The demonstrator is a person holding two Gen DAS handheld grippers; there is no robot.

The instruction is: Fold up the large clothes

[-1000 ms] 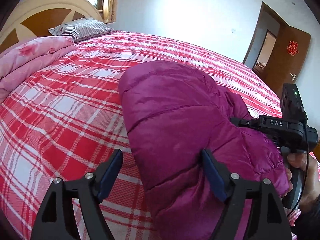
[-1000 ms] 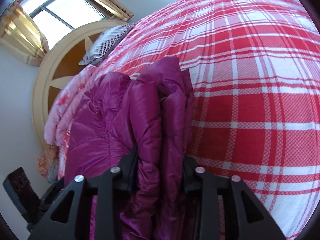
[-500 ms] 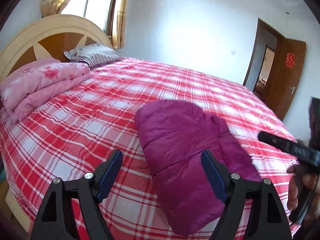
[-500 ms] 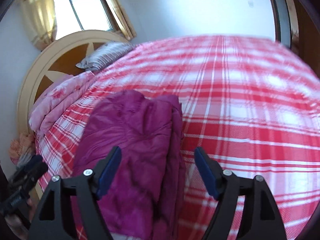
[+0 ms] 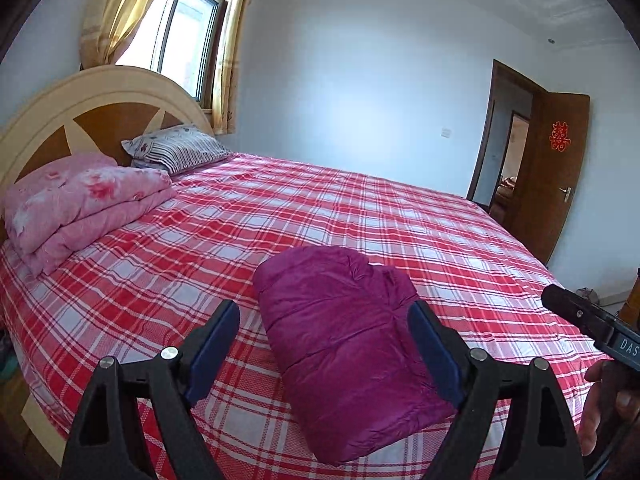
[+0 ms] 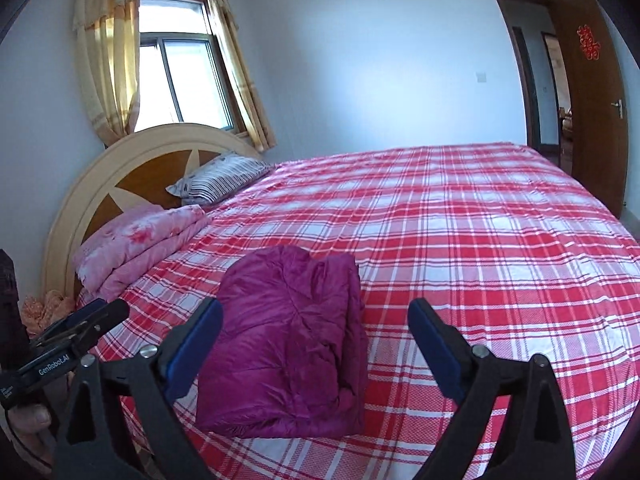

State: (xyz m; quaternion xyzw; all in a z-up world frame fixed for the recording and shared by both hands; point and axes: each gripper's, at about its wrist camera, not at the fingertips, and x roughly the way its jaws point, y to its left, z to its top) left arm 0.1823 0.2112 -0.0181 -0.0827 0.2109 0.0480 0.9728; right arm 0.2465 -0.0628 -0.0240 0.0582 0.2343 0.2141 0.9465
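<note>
Bedroom: bed [image 5: 360,216] with red-white plaid sheet, arched headboard [image 5: 80,112] under a curtained window [image 6: 176,76], striped pillow [image 5: 180,150] and folded pink quilt [image 5: 80,196] at its head, brown door [image 5: 560,168] open. Folded magenta puffer jacket [image 5: 344,344] lies flat near the bed's near edge, long axis running from the near edge toward the far side. Left gripper [image 5: 324,350] and right gripper [image 6: 316,346] hover above it, pitched slightly down; both sets of jaws have just been opening, now wide, gripping nothing.

A purple coat [image 5: 344,344] is lying on a bed cover [image 5: 360,216] showing red and white checks, a pink flowery blanket [image 5: 84,200] and a stripy pillow [image 5: 180,152] are sitting by yellow curtains [image 6: 108,60].
</note>
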